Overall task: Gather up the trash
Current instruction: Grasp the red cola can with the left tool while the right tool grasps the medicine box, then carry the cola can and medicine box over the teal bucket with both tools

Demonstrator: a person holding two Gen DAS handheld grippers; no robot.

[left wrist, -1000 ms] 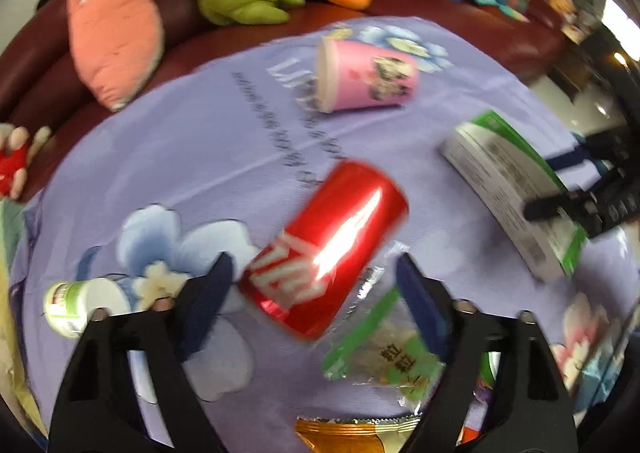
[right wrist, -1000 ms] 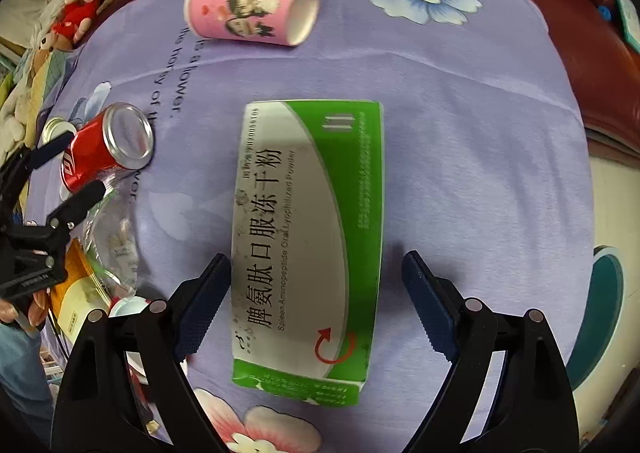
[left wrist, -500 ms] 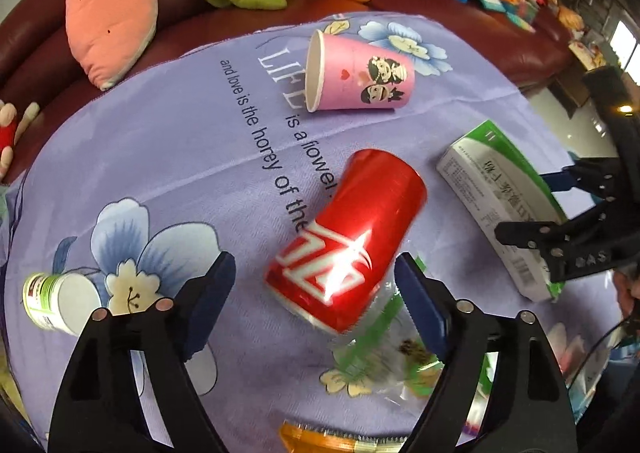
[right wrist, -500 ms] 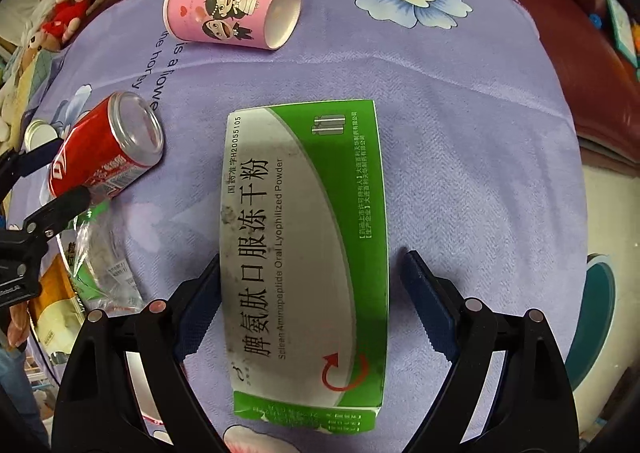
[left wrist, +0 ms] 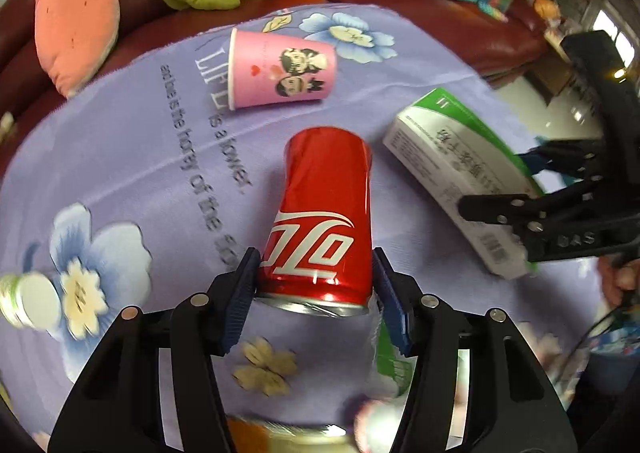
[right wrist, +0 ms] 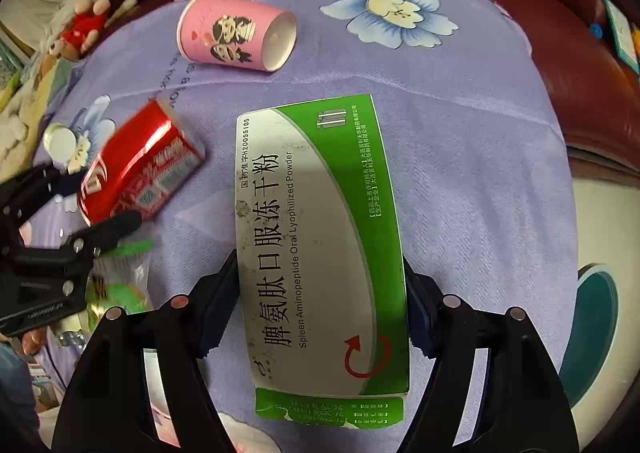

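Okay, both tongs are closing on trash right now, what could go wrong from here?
1. The left tongs pinch the red can only near its bottom rim, so it might pivot or slip when lifted.
2. The right tongs squeeze the green and white box across its width; thin cardboard could buckle.
3. The two tongs work close together and could bump.

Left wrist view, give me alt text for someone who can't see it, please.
The left gripper has just been closing on a red soda can lying on a purple flowered cloth, its pads against the can's sides. Beyond lie a tipped pink paper cup and, to the right, a green and white box between the right gripper's fingers.
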